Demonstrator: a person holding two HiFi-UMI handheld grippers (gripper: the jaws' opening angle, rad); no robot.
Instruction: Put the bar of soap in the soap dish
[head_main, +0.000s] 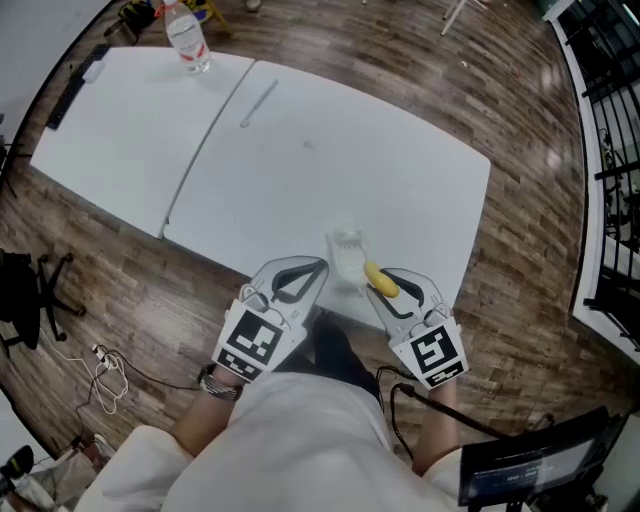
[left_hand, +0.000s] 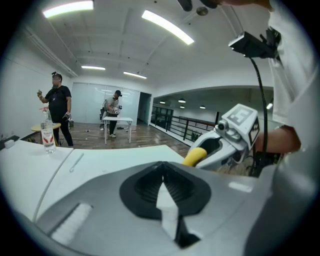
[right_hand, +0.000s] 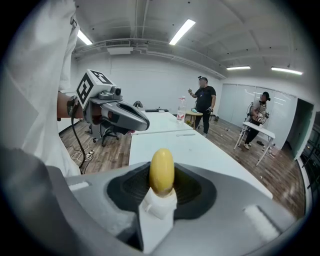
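A yellow bar of soap (head_main: 381, 281) stands on edge between the jaws of my right gripper (head_main: 392, 290), which is shut on it. In the right gripper view the soap (right_hand: 162, 170) sticks up from the black pads of that gripper (right_hand: 161, 189). A clear soap dish (head_main: 347, 256) sits on the white table (head_main: 300, 170) close to its near edge, just left of the soap and between both grippers. My left gripper (head_main: 297, 280) hovers left of the dish, its jaws together with nothing in them (left_hand: 163, 183). The dish is hidden in both gripper views.
A water bottle (head_main: 187, 38) stands at the table's far left corner, with a thin rod (head_main: 258, 104) lying near it. A black office chair (head_main: 25, 290) and cables (head_main: 108, 368) are on the wooden floor at left. A railing (head_main: 610, 150) runs along the right.
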